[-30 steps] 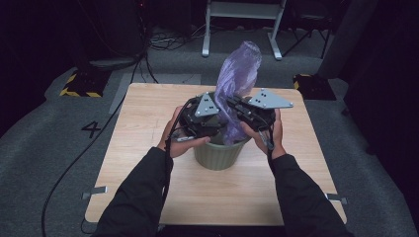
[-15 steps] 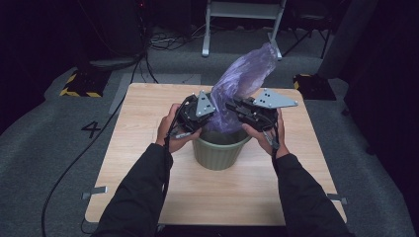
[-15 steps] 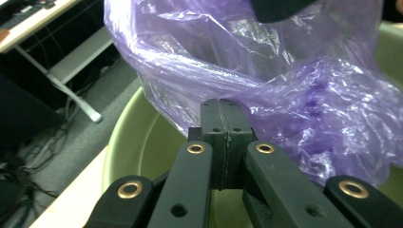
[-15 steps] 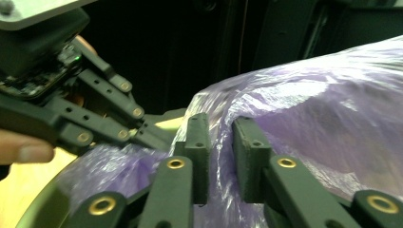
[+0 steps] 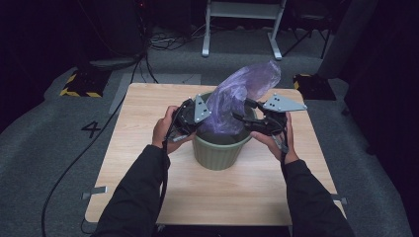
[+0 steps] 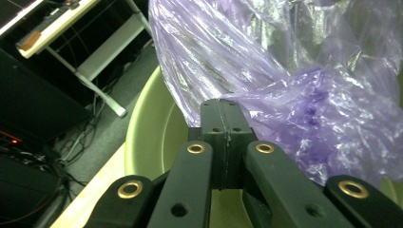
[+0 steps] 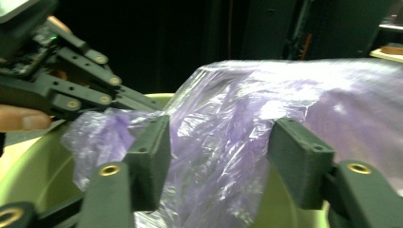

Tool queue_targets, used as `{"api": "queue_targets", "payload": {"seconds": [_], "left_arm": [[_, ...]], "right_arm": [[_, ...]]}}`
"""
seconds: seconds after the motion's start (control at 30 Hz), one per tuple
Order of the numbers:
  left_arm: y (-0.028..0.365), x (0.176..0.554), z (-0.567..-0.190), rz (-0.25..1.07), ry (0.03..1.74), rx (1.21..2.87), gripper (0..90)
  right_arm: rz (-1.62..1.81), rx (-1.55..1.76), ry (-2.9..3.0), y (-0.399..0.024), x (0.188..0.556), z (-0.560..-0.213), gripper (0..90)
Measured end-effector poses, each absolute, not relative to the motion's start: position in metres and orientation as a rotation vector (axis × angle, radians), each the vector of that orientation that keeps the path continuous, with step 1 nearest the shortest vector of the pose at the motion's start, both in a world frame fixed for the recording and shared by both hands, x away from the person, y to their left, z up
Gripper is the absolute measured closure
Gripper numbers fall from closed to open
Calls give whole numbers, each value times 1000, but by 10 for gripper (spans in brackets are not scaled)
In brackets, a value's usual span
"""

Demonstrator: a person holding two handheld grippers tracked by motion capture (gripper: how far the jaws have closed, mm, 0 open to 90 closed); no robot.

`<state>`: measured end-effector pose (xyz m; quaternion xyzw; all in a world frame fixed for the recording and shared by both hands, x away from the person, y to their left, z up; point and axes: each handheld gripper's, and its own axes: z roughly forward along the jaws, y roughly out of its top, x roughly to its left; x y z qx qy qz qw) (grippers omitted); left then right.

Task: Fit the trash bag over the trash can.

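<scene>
Pinching flimsy, slippery bag (image 6: 266,71) film, left gripper (image 6: 222,107) is clenched; right gripper (image 7: 216,156) gapes. Best grabbed at its bunched edge, over bin (image 5: 217,154).

Bin (image 5: 217,150): we see it mid-table (image 5: 148,123), nearer the front edge
Bag (image 5: 237,96): in the bin, rising toward the back-right corner

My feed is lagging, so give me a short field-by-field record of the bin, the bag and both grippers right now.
surface: wooden table
bin: green bin, upright, mid-table
bag: purple plastic bag, partly inside the bin, rest billowing up above the rim
left gripper: jaws shut, pinching a fold of bag over the bin's rim
right gripper: jaws open, bag film lying between them, not clamped
hands: one on each gripper, either side of the bin
</scene>
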<state>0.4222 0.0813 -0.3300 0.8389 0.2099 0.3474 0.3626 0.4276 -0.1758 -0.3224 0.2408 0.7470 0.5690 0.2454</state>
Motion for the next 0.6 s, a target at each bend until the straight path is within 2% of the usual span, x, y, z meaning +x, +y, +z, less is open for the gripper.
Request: {"api": "queue_targets", "payload": {"seconds": [0.33,0.6], "left_arm": [[85,421,-329,928,507,2172,899],[81,420,-330,937,490,2178,899]], "right_arm": [[1561,748,1962,-209,430,-320,282],[1586,776,2064,-195,444,-324,249]]}}
